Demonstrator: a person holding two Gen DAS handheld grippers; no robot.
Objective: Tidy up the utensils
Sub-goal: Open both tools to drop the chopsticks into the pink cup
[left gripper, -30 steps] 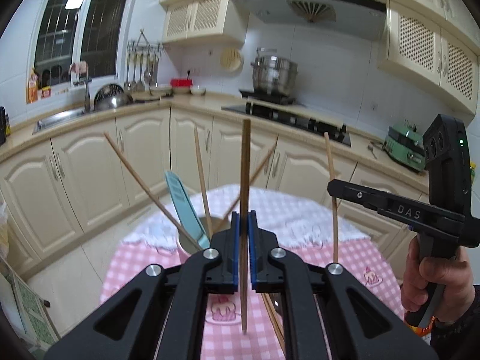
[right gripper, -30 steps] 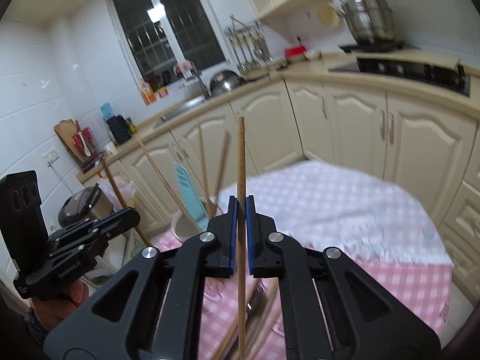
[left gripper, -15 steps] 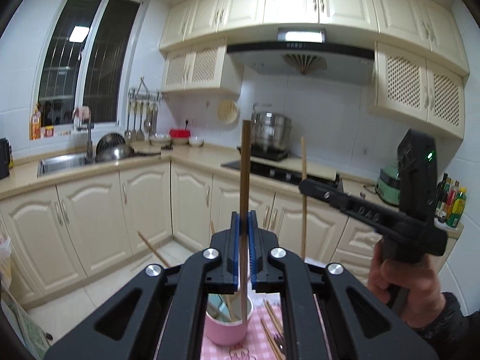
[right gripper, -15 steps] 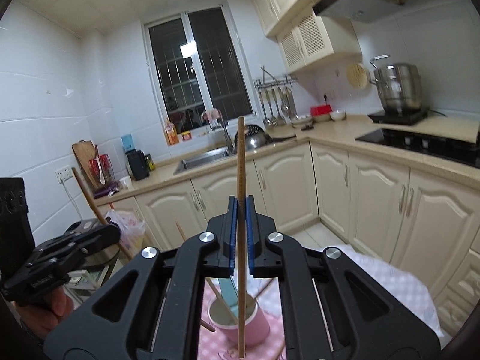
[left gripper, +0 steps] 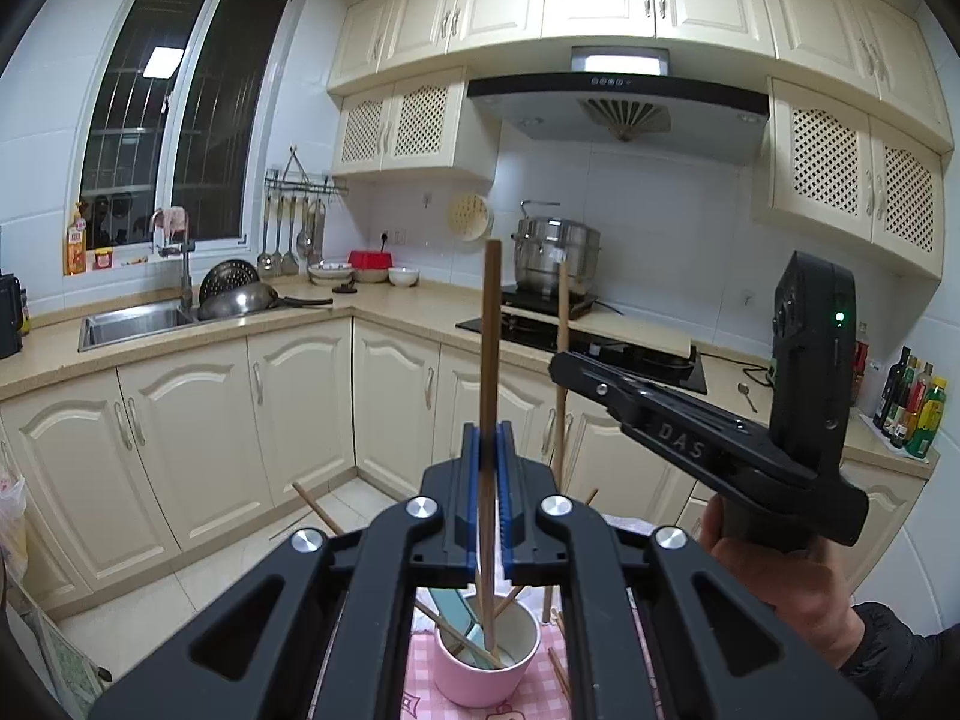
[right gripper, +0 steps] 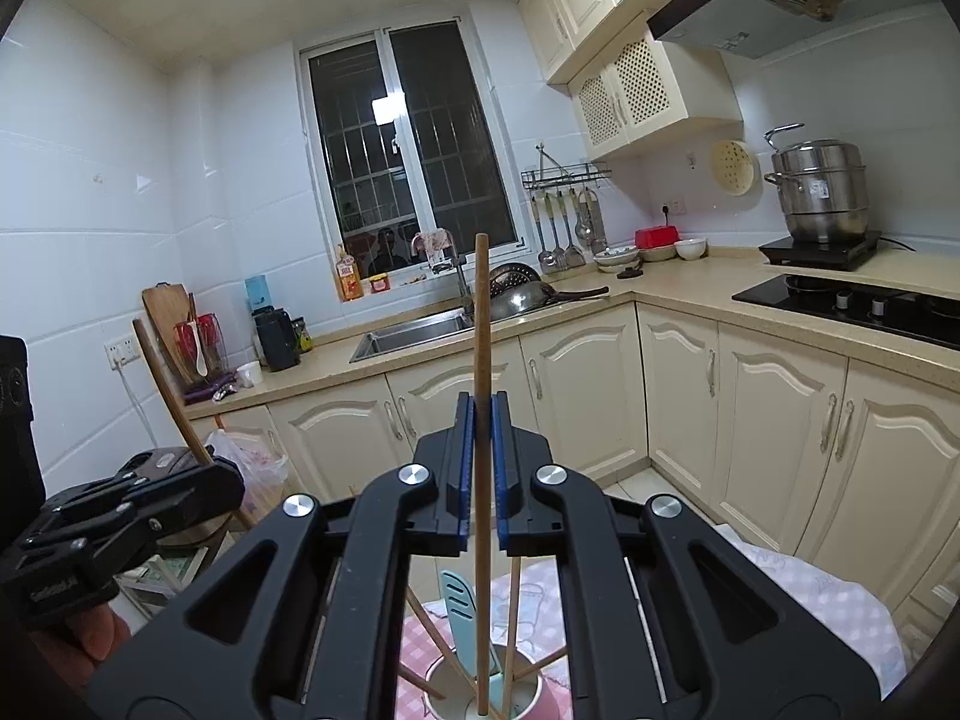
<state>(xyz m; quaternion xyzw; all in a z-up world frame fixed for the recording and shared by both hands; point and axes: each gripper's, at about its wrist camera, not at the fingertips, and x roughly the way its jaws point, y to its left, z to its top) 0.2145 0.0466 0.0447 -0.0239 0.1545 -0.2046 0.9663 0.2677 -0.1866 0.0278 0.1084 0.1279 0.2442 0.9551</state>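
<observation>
My left gripper point(left gripper: 491, 441) is shut on an upright wooden chopstick point(left gripper: 491, 336); its lower end hangs over the mouth of a pink cup point(left gripper: 480, 675). The cup holds several chopsticks and a teal utensil point(right gripper: 459, 597). My right gripper point(right gripper: 482, 411) is shut on a second upright chopstick point(right gripper: 482, 324), whose tip also points into the pink cup point(right gripper: 555, 697). In the left wrist view the right gripper point(left gripper: 561, 363) is just right of mine, held by a hand point(left gripper: 780, 582). In the right wrist view the left gripper point(right gripper: 231, 480) is at the lower left.
The cup stands on a table with a pink checked cloth point(left gripper: 420, 675); loose chopsticks point(left gripper: 558, 669) lie beside it. Behind are cream cabinets, a sink point(left gripper: 132, 321), a hob point(left gripper: 636, 354) and a steel pot point(left gripper: 555, 255). A cutting board point(right gripper: 165, 312) leans at the left wall.
Both grippers have risen and tipped upward with their chopsticks. The table has dropped out of view, leaving the cup at the bottom edge. The right gripper came closer to the left one.
</observation>
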